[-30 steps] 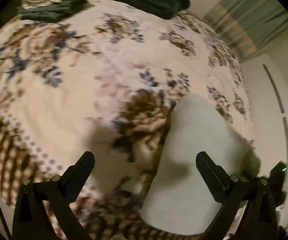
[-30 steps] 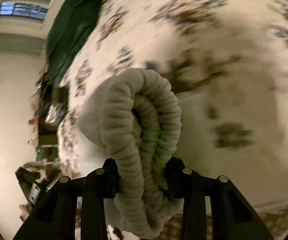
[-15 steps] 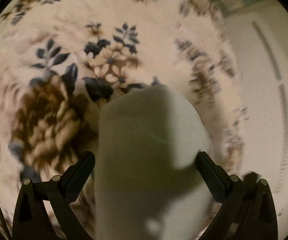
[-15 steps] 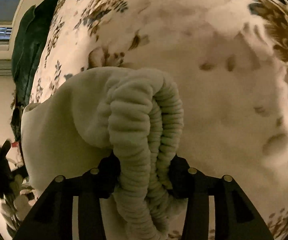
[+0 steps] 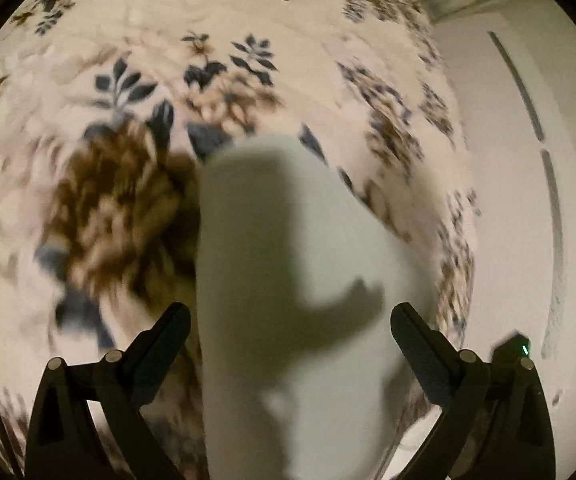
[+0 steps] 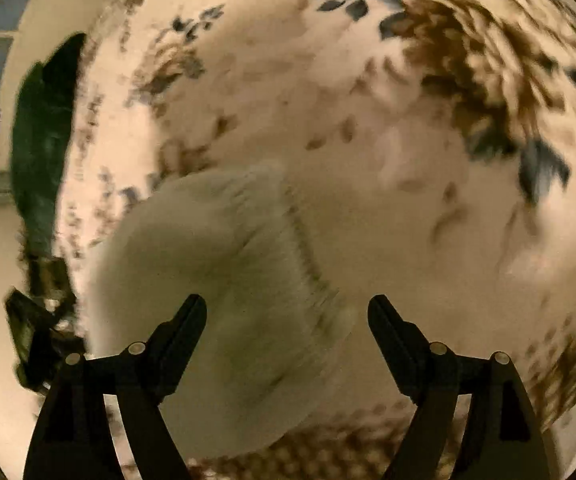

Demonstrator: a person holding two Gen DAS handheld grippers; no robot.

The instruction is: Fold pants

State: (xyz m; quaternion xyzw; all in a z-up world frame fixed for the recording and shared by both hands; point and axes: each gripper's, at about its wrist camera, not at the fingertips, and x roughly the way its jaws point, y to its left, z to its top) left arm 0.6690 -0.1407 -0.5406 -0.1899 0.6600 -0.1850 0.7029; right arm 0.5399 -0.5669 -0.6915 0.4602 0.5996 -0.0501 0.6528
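Note:
The pale grey-white pants [image 5: 288, 280] lie folded on the floral blanket [image 5: 168, 80]. In the left wrist view they run as a long strip between my fingers, with a gripper shadow across them. My left gripper [image 5: 290, 324] is open just above them, holding nothing. In the right wrist view the pants [image 6: 216, 264] lie flat with the ribbed waistband [image 6: 308, 256] at their right edge. My right gripper [image 6: 287, 312] is open above the waistband and empty. Both views are motion-blurred.
The blanket [image 6: 408, 160] covers the bed. A dark green cloth [image 6: 44, 120] lies at the bed's far end in the right wrist view. A white wall or cabinet [image 5: 528, 200] stands to the right of the bed in the left wrist view.
My right gripper has opened and let go of the bunched waistband; the pants now lie flat on the blanket. My left gripper has moved over the pants and stays open.

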